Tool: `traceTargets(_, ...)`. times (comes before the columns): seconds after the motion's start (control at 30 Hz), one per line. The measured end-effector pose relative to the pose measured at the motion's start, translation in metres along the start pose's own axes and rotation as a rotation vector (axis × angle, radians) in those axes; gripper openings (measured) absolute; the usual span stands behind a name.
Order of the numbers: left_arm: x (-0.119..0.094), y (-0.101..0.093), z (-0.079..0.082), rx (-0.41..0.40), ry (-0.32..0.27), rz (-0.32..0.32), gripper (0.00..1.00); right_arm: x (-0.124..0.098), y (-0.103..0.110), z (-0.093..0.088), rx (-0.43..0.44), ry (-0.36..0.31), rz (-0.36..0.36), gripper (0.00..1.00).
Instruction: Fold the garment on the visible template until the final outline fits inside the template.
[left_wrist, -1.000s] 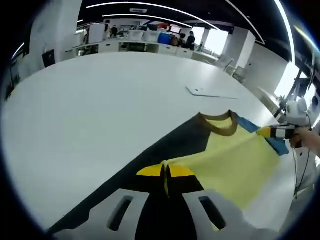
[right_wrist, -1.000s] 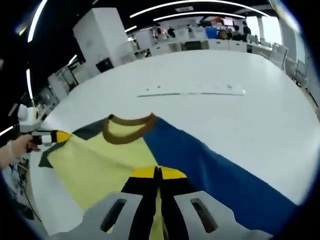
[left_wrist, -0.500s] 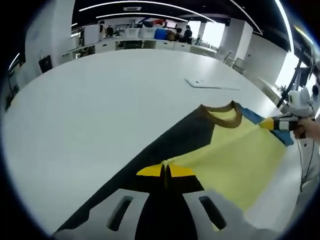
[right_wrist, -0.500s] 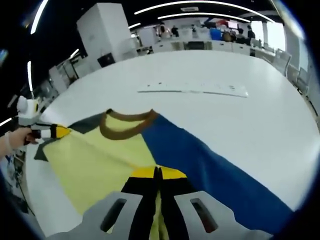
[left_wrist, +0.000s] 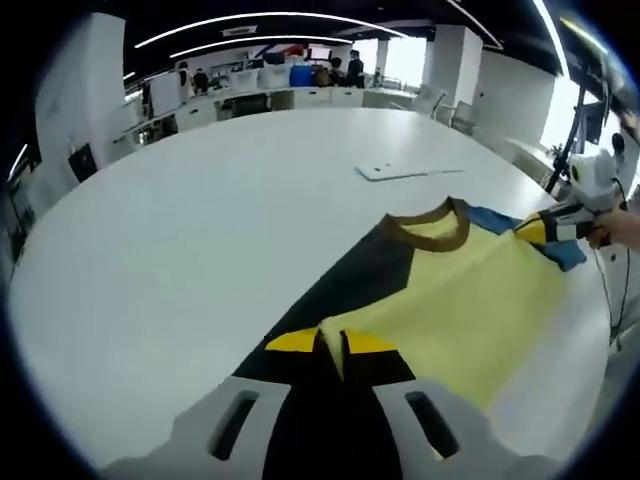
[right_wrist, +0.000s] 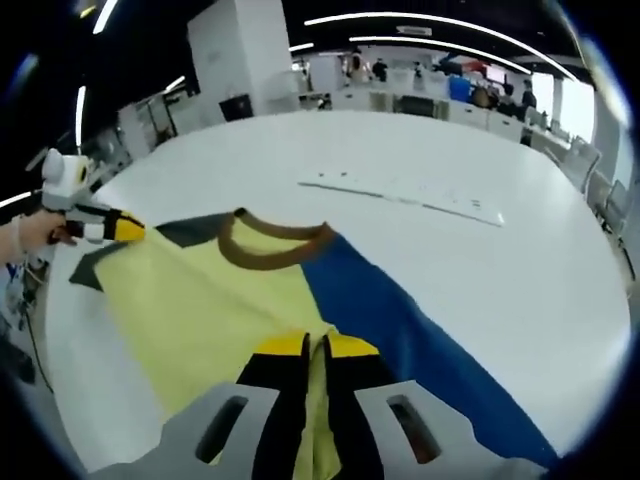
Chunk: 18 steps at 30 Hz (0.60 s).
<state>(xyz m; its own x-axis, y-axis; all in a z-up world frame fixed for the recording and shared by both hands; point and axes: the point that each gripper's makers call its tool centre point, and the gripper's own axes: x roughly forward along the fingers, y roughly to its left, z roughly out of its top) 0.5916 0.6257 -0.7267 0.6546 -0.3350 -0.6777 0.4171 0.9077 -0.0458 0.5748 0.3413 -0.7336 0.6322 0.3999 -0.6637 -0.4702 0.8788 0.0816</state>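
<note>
Drifting slightly nearer the flat white template sheet (left_wrist: 405, 171) than a second ago, the yellow, black and blue brown-collared shirt (left_wrist: 450, 300) stays stretched over the white table (left_wrist: 180, 230), left gripper (left_wrist: 330, 342) and right gripper (right_wrist: 318, 345) both clamped on its fabric, folding unstarted.

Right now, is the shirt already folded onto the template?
No: the shirt is spread open between both grippers, apart from the flat template.

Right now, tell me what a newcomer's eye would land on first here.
The yellow, blue and black garment stands out, spread on the white table with its brown collar away from the cameras. Each tool, left and right, is shut on its cloth. A flat white template lies beyond the collar.
</note>
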Motion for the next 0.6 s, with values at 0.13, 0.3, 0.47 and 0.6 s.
traceTargets(0.13,-0.014,-0.002,0.008,0.001,-0.023,-0.009,0.06,-0.013,0.008,0.002,-0.036,0.001,0.011,0.09)
traceTargets(0.3,-0.035,-0.018,0.016,0.092,-0.035,-0.052,0.12,-0.028,0.019,0.009,-0.074,-0.019,0.033,0.14)
traceTargets(0.47,-0.056,-0.029,0.021,0.133,-0.046,-0.082,0.17,-0.042,0.023,0.024,-0.1,-0.064,0.04,0.21)
traceTargets(0.6,-0.07,-0.037,0.023,0.168,-0.046,-0.097,0.24,-0.055,0.026,0.035,-0.108,-0.106,0.042,0.26)
